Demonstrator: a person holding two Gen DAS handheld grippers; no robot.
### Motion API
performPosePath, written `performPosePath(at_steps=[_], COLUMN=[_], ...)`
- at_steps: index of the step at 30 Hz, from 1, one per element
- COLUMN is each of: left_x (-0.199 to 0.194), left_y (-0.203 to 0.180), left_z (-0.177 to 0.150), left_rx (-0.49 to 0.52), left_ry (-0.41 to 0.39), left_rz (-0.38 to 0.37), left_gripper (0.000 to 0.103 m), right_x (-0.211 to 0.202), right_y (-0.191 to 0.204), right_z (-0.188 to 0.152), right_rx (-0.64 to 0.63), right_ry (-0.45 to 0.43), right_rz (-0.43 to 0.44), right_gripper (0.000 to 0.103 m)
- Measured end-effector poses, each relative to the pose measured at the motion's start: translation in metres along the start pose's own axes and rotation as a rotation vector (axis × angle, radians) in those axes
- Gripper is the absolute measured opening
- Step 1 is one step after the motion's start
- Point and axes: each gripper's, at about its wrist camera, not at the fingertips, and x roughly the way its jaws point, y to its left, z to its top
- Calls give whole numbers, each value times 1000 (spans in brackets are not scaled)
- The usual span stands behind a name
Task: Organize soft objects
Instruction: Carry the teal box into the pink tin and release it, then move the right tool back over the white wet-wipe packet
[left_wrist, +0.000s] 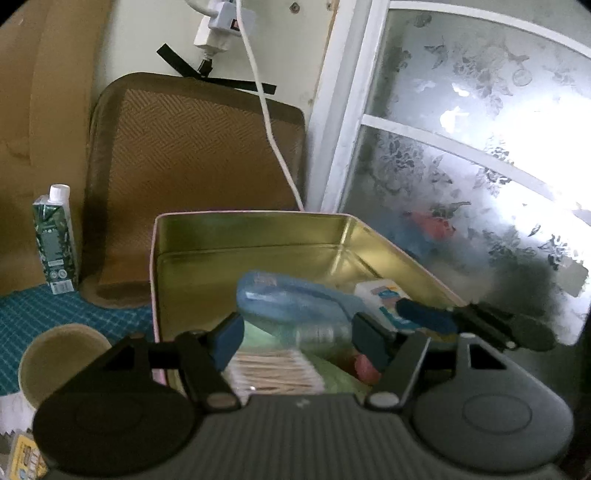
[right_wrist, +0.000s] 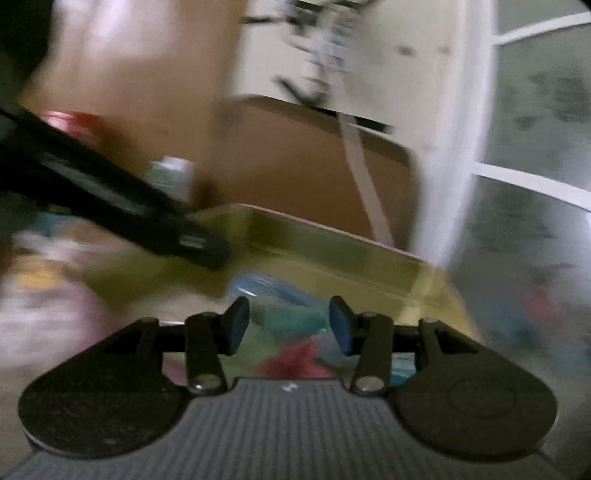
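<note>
A gold-lined tin box (left_wrist: 258, 236) with a pink outside stands open by the window. Inside lie a blue plastic packet (left_wrist: 288, 299), a pack of cotton swabs (left_wrist: 273, 373), green cloth (left_wrist: 332, 373), a pink-red item (left_wrist: 365, 369) and a small white printed box (left_wrist: 384, 295). My left gripper (left_wrist: 299, 341) hovers open over these, its pads pressing on nothing. The right gripper's blue-padded finger (left_wrist: 424, 315) reaches in from the right. In the blurred right wrist view my right gripper (right_wrist: 289, 325) is open above the box (right_wrist: 332, 243), over teal (right_wrist: 295, 319) and red (right_wrist: 295, 360) soft things.
A brown woven tray (left_wrist: 192, 166) leans on the wall behind the box, with a white cable (left_wrist: 266, 122) hanging across it. A green carton (left_wrist: 57, 240) stands at the left on teal checked cloth (left_wrist: 55, 314). A round paper cup (left_wrist: 62, 354) sits near left. Frosted window (left_wrist: 461, 166) at the right.
</note>
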Motion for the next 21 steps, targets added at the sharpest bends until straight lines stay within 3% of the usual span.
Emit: performPosePath(at_steps=[3, 9, 13, 21], left_x=[-11, -53, -84, -158], left_y=[-3, 0, 18, 86], left_z=[-6, -26, -47, -119], left_rx=[22, 14, -42, -178], left_ry=[-17, -65, -71, -49], left_rz=[9, 3, 19, 209], left_gripper=[67, 70, 70, 71], right_x=[-9, -35, -43, -44], right_y=[-12, -4, 6, 37], right_z=[-3, -14, -14, -12], right_rx=[125, 198, 225, 251], right_ry=[-31, -96, -135, -177], right_rz=[45, 45, 62, 133], right_gripper=[51, 52, 56, 56])
